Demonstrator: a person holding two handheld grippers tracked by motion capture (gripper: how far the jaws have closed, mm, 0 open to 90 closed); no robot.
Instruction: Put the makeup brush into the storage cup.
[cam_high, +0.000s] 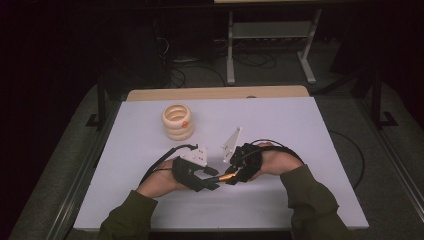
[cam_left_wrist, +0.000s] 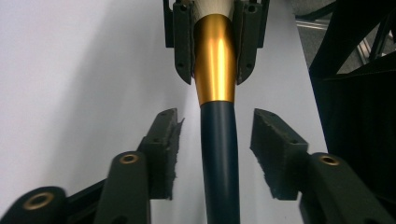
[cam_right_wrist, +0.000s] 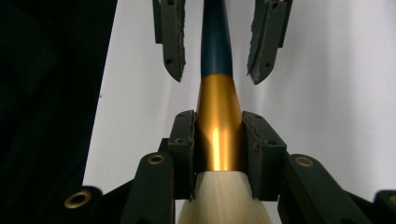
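I am holding a brush (cam_high: 226, 176) level, low over the white counter (cam_high: 300, 135), well short of the stack of pale rings (cam_high: 178, 121) that stands farther back and to my left. My right gripper (cam_right_wrist: 218, 140) has its fingers (cam_right_wrist: 183, 140) clamped on the gold metal collar, just ahead of the pale bristles (cam_right_wrist: 224, 200), and from my left gripper view the same grip shows at the far end of the brush (cam_left_wrist: 217, 93). My left gripper (cam_left_wrist: 215, 149) is set around the dark blue handle, its fingers (cam_left_wrist: 164, 140) standing either side of it with clear gaps, so they are not yet pressing on anything. I judge the brush light and stiff along handle and collar, while the bristle head is soft and would splay or bend if squeezed, so that end is no place to grip. The gold collar looks polished and tapers, so a hold there may slide toward the narrow end; the foam pads help against that. The handle is round and smooth too, so it could roll between flat pads. I would take it squarely across the handle, close behind the collar, with moderate pressure, and only then let the right side ease off.
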